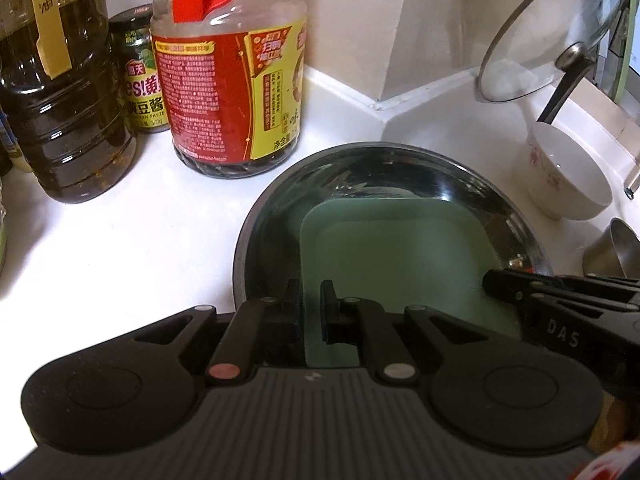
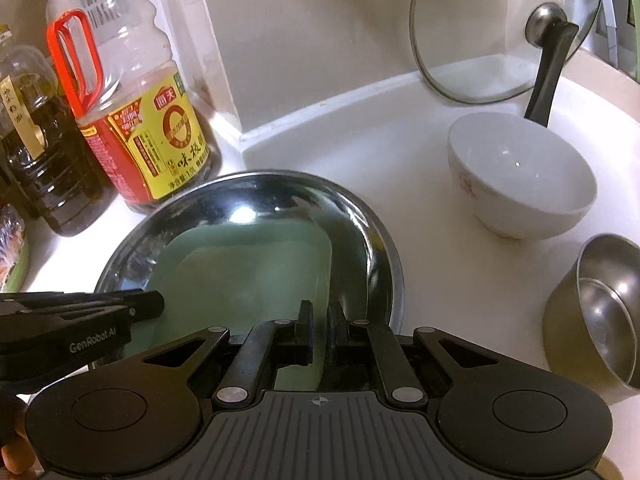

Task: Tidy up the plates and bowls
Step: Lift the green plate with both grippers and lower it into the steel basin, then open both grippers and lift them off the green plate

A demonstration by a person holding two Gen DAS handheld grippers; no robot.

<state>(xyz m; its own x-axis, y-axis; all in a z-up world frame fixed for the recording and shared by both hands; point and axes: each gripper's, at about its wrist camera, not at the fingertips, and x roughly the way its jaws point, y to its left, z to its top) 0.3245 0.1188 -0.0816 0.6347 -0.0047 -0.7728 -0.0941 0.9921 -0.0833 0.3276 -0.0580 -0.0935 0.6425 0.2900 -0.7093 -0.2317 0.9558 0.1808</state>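
Only in left view: soybean paste jar (image 1: 141,76). Green plate (image 1: 400,256) inside steel pan (image 1: 256,216); left gripper (image 1: 311,300) and right gripper (image 2: 320,322) clamped on its edges. Fully shown only in right view: steel bowl (image 2: 600,312).

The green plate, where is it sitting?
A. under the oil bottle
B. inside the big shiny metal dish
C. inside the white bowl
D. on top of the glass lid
B: the green plate lies inside the big shiny metal dish, whose rim curves around it.
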